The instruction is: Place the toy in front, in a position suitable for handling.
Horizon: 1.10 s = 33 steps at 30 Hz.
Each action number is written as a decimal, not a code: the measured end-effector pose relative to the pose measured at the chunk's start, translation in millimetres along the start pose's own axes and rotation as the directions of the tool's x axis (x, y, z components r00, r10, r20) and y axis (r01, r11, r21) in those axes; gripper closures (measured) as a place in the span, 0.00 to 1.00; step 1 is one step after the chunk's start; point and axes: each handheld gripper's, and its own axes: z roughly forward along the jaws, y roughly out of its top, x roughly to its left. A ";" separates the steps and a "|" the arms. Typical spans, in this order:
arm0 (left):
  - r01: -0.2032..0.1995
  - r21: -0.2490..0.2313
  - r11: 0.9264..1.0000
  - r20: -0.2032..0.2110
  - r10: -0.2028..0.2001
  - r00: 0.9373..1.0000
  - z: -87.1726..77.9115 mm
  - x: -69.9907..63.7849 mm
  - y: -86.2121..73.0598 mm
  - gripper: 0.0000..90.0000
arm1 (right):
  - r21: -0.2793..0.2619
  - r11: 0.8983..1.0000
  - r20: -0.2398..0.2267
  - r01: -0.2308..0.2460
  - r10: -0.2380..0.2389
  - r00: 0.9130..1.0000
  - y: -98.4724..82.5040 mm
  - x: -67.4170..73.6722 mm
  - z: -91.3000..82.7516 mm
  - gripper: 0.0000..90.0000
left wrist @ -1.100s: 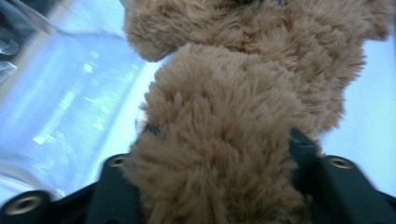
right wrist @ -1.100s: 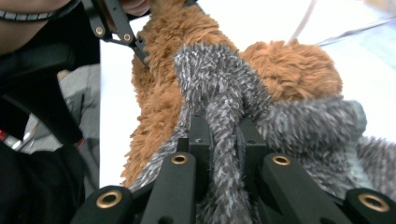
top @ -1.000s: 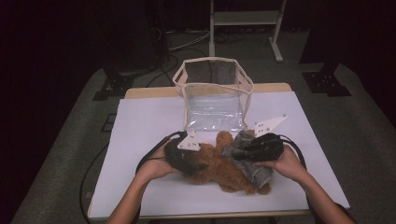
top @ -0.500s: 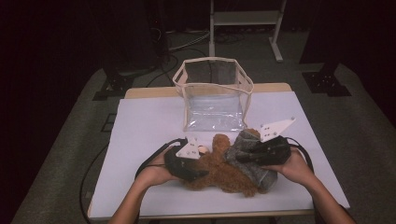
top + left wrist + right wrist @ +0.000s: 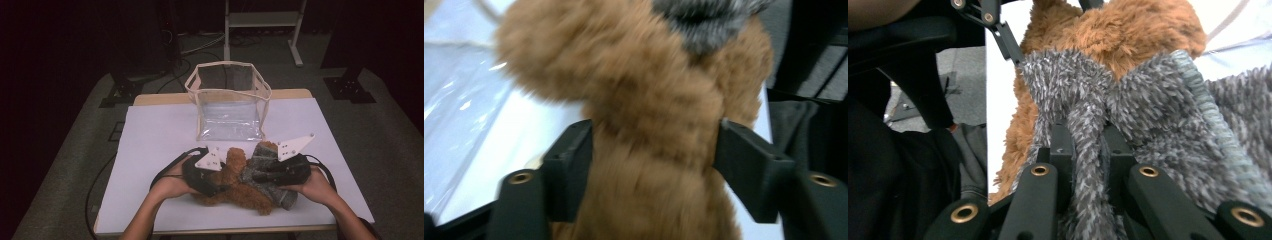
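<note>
Dark room around me, grey floor. White table carries a clear bag at centre. Near edge: brown plush toy in grey garment. Left gripper straddles plush, jaws just reopening. Right gripper pinches garment.

The high view is dim and grainy, its surroundings nearly black, with only the white table lit from above. The left gripper view is motion-blurred across the brown fur, while the right gripper view is sharp and evenly lit.
</note>
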 end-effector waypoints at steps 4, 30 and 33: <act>-0.031 0.060 0.998 0.022 0.030 0.999 16.6 -4.6 2.6 0.50 | -0.005 1.000 0.013 0.005 -0.005 1.000 -0.7 0.0 -4.3 0.88; -0.049 0.068 0.996 0.051 0.045 0.998 10.1 -16.6 0.9 0.58 | -0.013 0.998 0.142 -0.061 0.062 0.988 6.4 -40.3 -43.2 0.88; -0.049 0.070 0.996 0.059 0.044 0.997 10.4 -17.0 2.5 0.58 | -0.017 0.997 0.158 -0.074 0.076 0.985 5.0 -43.1 -51.7 0.88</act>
